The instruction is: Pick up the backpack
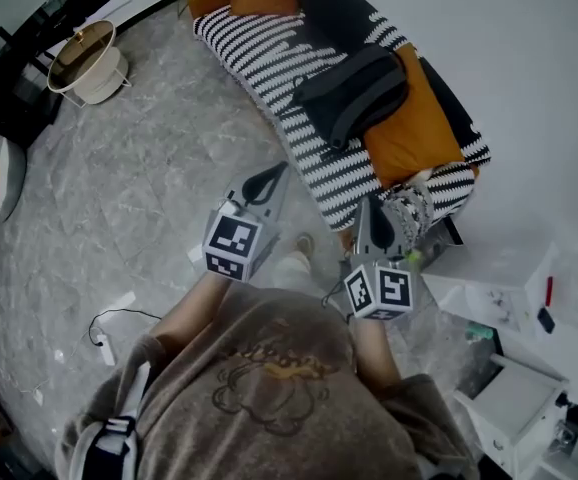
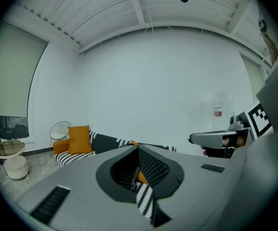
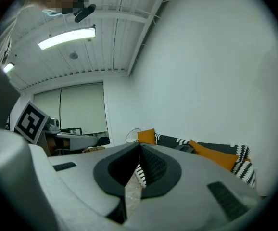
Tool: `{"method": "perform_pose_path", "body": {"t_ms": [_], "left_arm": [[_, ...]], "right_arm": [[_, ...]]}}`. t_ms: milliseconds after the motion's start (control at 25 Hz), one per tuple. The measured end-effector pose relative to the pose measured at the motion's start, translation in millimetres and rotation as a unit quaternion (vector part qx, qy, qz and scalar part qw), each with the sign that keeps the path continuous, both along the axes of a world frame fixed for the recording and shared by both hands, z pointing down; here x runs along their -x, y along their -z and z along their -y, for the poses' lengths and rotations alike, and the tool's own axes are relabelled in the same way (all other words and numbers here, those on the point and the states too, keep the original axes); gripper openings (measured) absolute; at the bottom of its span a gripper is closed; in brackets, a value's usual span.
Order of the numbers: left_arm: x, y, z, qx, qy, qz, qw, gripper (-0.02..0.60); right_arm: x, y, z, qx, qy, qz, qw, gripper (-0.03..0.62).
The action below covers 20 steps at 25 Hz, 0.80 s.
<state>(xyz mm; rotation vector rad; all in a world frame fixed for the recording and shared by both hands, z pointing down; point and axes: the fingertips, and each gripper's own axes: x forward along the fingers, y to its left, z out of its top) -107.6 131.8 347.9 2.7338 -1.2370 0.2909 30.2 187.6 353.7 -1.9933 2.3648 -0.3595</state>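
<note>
Since the left gripper [image 1: 266,182] and right gripper [image 1: 373,220] are both closed and empty, open one before reaching the dark grey fabric backpack [image 1: 354,93]

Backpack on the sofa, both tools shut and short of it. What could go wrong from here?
1. The left tool and right tool are both shut and empty. Unless they open before contact, they would likely shove the backpack rather than grip it.
2. The backpack lies right beside an orange cushion on the striped sofa. A low grab might pinch cushion or cover fabric along with it.
</note>
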Motion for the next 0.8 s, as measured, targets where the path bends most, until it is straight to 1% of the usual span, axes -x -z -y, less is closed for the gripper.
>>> {"method": "perform_pose_path", "body": {"t_ms": [240,480,640,800], "left_arm": [[-36,6,50,-0.005,-0.001,0.004,1.0000,0.002],[-63,9,95,-0.011,0.010,0.006,0.9999,0.002],[-77,9,117,-0.016,0.013,0.009,0.9998,0.002],[-84,9,138,-0.018,0.015,0.010,0.9997,0.002]], "right_arm": [[-33,3,48,0.003,0.003,-0.001,1.000,0.006],[-62,5,91,-0.003,0.014,0.003,1.000,0.006],[-77,1,116,-0.001,0.018,0.007,1.000,0.006],[-84,-5,138,0.005,0.019,0.007,1.000,0.006]]}}
